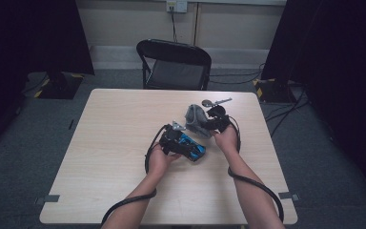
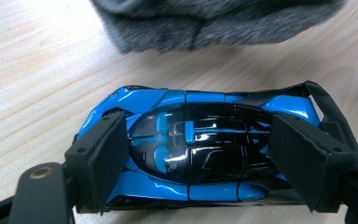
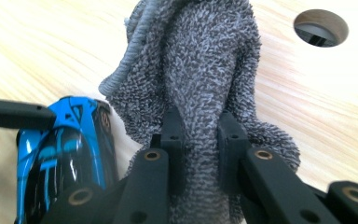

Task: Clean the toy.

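The left gripper squeezes the blue toy car by its 2 ends on the table, and the right gripper pinches the grey cloth just beside it, so a hard wipe could knock the car loose.

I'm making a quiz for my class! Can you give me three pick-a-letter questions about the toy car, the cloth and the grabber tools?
1. Where is the grey cloth?
A. on the chair
B. on the table beside the toy car
C. on the floor

2. What colours is the toy car?
A. red and white
B. green and yellow
C. blue and black

3. What is the right gripper doing?
A. pinching the cloth
B. resting open
C. holding a spoon

Answers:
1 B, the cloth lies on the table next to the car.
2 C, its body is shiny blue with black.
3 A, a cloth fold is squeezed between its jaws.
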`<state>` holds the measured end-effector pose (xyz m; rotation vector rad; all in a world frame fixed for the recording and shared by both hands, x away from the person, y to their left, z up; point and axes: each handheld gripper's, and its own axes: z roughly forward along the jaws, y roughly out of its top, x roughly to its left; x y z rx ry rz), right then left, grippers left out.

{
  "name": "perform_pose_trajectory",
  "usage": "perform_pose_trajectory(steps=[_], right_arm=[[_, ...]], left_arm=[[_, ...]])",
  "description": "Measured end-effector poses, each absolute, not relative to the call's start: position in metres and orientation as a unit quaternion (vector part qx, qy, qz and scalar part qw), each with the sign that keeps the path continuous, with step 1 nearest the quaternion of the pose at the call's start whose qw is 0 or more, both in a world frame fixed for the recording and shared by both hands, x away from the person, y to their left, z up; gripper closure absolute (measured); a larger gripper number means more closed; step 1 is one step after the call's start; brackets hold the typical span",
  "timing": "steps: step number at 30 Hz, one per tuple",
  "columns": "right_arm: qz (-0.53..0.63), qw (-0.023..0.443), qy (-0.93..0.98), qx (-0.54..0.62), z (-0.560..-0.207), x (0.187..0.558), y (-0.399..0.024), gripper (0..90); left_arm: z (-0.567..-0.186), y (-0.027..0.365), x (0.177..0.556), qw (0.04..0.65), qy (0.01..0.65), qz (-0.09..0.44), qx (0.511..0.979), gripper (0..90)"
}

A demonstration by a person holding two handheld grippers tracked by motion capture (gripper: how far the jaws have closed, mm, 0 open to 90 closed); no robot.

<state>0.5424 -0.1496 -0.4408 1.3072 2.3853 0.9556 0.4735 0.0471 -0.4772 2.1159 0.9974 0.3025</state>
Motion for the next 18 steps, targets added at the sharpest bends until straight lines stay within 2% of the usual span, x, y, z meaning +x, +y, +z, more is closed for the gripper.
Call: perform_pose_trajectory(steps=[9, 18], right_arm=[[0.318, 0.122, 0.821, 0.459, -0.459, 0.552, -0.124, 76.8], [0.301, 0.115, 0.839, 0.438, -0.474, 0.547, -0.102, 76.5]], left_arm=[[-0.478, 0.048, 0.473, 0.383, 0.390, 0.119, 0.829, 20.3], [-0.478, 0.048, 0.473, 0.386, 0.390, 0.119, 0.828, 20.4]])
